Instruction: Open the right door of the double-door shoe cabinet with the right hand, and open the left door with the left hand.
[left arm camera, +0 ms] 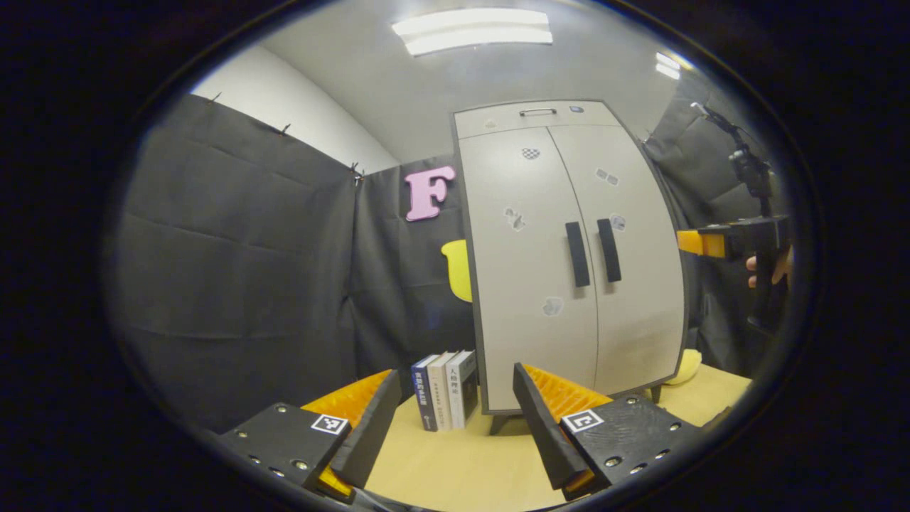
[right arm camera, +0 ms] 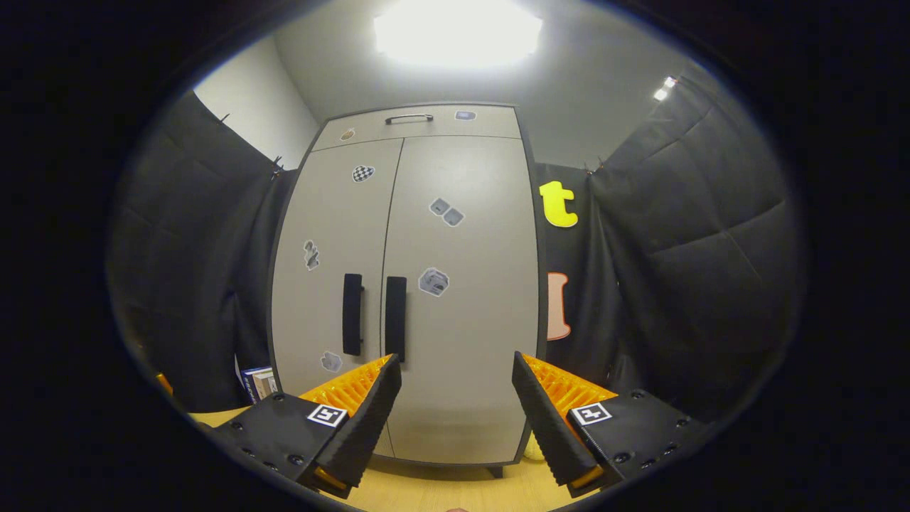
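Both doors of the shoe cabinet (right arm camera: 405,284) are closed; the left claw (left arm camera: 451,419) and right claw (right arm camera: 455,412) hang apart, touching nothing.

Both views are lit from above by long white ceiling lamps (left arm camera: 473,30); in the right gripper view the lamp (right arm camera: 457,32) is burnt out into a white glare, while in the left gripper view its two tubes stay distinct. The fisheye lens bends the tall pale grey double-door cabinet (right arm camera: 455,320) outward, and brightness drops toward the edges. The light wooden table (left arm camera: 455,466) is evenly lit and the focus is sharp in the centre.
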Available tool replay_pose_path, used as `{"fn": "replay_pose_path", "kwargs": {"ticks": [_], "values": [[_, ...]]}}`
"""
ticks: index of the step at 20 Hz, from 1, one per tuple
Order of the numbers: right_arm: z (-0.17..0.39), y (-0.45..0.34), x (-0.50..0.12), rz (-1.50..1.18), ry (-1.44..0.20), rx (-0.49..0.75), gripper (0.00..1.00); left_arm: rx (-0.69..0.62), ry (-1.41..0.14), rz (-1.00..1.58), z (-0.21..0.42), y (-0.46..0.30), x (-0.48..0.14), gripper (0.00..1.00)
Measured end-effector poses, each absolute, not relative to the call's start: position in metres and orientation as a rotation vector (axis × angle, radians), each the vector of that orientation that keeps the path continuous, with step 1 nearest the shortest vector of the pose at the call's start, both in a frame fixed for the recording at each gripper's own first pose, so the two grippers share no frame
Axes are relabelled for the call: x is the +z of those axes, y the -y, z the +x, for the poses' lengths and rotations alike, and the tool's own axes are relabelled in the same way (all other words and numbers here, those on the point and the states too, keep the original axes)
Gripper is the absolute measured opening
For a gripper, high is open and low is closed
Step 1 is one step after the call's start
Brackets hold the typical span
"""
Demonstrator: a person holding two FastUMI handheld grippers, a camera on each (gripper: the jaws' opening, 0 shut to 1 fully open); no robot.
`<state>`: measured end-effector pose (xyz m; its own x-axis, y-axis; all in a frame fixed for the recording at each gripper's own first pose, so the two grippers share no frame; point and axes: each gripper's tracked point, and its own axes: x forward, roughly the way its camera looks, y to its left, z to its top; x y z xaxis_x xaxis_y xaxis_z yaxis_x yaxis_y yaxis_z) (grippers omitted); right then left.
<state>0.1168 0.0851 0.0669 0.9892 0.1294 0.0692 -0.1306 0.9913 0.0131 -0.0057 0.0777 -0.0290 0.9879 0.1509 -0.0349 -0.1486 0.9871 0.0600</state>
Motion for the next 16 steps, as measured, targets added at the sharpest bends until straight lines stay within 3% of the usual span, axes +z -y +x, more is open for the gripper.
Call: {"fn": "replay_pose_path", "kwargs": {"ticks": [2,3,16], "values": [[0.128,-0.096,0.076,0.010,0.096,0.143,0.94,0.172,-0.048,0.053,-0.010,-0.088,-0.032,0.94],[0.134,-0.100,0.080,0.002,0.107,0.144,0.98,0.180,-0.053,0.051,-0.011,-0.092,-0.035,0.94],[0.224,-0.160,0.070,0.044,0.021,0.185,1.00,0.272,-0.095,0.064,-0.027,-0.137,-0.051,0.94]]}}
